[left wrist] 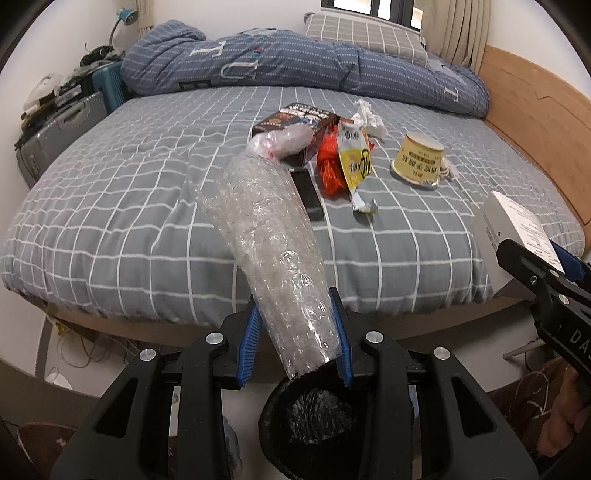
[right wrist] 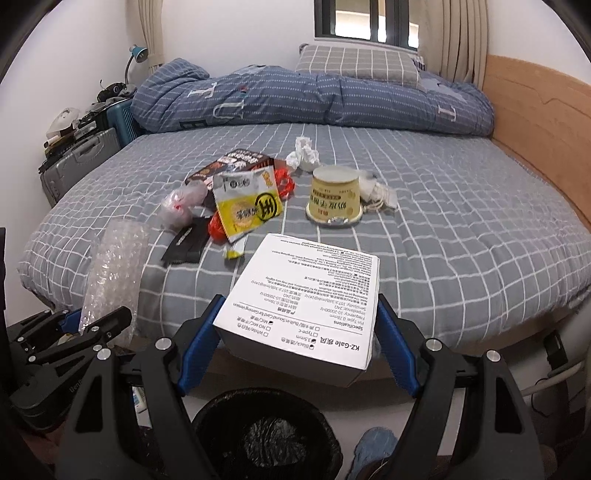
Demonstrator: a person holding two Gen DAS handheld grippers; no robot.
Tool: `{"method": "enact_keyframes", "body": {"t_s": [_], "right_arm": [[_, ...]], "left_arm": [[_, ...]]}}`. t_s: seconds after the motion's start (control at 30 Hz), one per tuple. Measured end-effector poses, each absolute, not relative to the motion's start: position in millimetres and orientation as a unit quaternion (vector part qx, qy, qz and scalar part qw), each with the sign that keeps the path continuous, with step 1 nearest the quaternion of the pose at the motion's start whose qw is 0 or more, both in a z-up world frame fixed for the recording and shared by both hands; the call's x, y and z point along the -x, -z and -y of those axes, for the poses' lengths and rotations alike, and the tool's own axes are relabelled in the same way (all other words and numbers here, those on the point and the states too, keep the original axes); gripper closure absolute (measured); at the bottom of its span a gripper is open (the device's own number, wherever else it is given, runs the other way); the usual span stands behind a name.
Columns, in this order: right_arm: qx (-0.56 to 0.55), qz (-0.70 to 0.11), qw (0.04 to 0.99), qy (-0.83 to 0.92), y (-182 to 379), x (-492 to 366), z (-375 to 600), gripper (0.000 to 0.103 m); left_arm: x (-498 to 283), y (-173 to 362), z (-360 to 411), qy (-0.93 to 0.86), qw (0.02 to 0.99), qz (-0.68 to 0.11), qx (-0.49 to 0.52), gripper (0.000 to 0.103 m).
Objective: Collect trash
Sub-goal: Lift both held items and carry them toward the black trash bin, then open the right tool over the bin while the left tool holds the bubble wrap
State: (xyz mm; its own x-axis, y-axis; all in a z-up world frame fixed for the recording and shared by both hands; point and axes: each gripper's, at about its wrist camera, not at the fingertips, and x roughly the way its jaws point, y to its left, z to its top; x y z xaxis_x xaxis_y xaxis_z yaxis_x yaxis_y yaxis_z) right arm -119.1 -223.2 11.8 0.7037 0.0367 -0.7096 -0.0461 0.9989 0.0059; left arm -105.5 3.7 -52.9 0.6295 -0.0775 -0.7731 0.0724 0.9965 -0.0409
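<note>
**Trash held over a bin beside the bed**

Trash is in both tongs above a black-lined bin [right wrist: 266, 432] on the floor. The left tongs [left wrist: 299, 343] clench a roll of bubble wrap [left wrist: 273, 251]; the right tongs [right wrist: 299, 347] grasp a white printed box [right wrist: 306, 299]. On the grey checked bed [right wrist: 461, 221] lie a yellow snack wrapper [right wrist: 247, 206], an upturned yellow cup [right wrist: 334, 201], crumpled tissue [right wrist: 303, 155] and a dark box [right wrist: 236, 164]

Even, fairly bright daylight is admitted through the window [right wrist: 364, 18] behind the bed [left wrist: 147, 206], shadows are kept soft, strong fisheye bending and black vignetted corners are recorded in both views, and slight softness is noted on the close bubble wrap [left wrist: 273, 236] and box [right wrist: 306, 299].
</note>
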Motion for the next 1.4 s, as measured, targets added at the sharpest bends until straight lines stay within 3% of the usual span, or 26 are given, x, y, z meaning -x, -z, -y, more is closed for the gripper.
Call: {"method": "enact_keyframes", "body": {"t_s": [0.97, 1.4], "right_arm": [[0.012, -0.453, 0.891, -0.034, 31.6, 177.0, 210.7, 0.028], [0.008, -0.511, 0.858, -0.050, 78.1, 182.7, 206.0, 0.028]], "left_arm": [[172.1, 85.1, -14.8, 0.039, 0.874, -0.483, 0.019, 0.069], [178.3, 130.5, 0.7, 0.052, 0.846, -0.530, -0.008, 0.069]]}}
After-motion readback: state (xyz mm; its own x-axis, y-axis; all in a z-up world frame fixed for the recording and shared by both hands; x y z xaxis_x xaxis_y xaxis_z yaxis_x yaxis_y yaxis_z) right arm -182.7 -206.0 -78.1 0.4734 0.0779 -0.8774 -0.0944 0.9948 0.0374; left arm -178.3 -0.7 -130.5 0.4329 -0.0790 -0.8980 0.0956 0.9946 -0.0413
